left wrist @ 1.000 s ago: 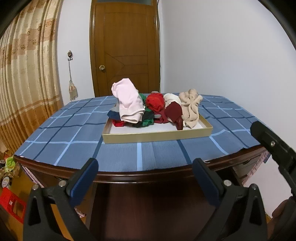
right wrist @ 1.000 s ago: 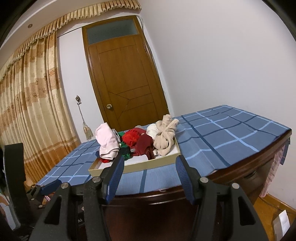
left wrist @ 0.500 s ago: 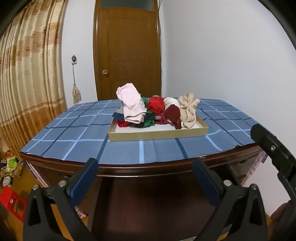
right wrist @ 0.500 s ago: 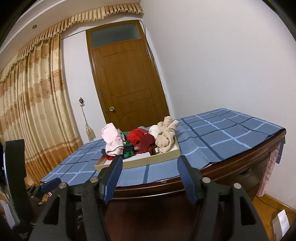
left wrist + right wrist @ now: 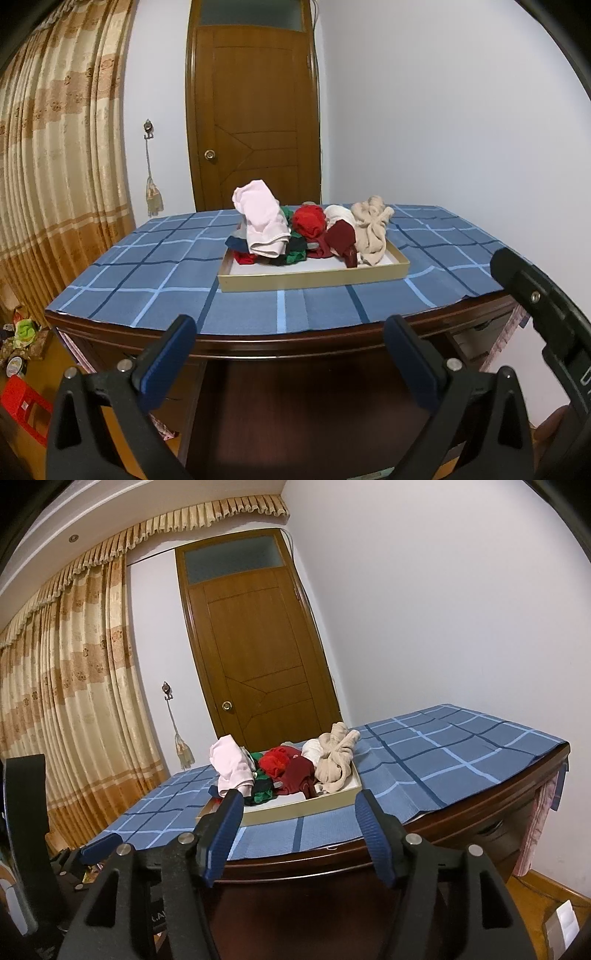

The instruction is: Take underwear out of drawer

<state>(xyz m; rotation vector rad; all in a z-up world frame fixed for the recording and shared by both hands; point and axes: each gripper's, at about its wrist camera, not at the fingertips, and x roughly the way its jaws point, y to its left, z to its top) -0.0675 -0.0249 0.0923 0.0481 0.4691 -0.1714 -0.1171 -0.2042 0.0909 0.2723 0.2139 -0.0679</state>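
A shallow beige drawer (image 5: 314,277) (image 5: 295,809) lies on the blue checked tablecloth and holds a heap of underwear. In the heap are a pink piece (image 5: 263,218) (image 5: 229,764) at the left, a red one (image 5: 308,220) (image 5: 275,761), a dark red one (image 5: 341,237) and a beige one (image 5: 371,230) (image 5: 335,757) at the right. My left gripper (image 5: 290,328) hangs open in front of the table's near edge, with nothing between its blue pads. My right gripper (image 5: 298,802) is open too, well short of the drawer and empty.
The table (image 5: 258,347) has a dark wooden rim, with cloth hanging off its right end (image 5: 541,834). Behind it stand a brown door (image 5: 255,122) and a white wall; a gold curtain (image 5: 55,166) fills the left. A red crate (image 5: 22,406) and clutter lie on the floor at left.
Both grippers have drawn back from the table, so the drawer and its heap look smaller and farther off. Nothing was taken hold of.
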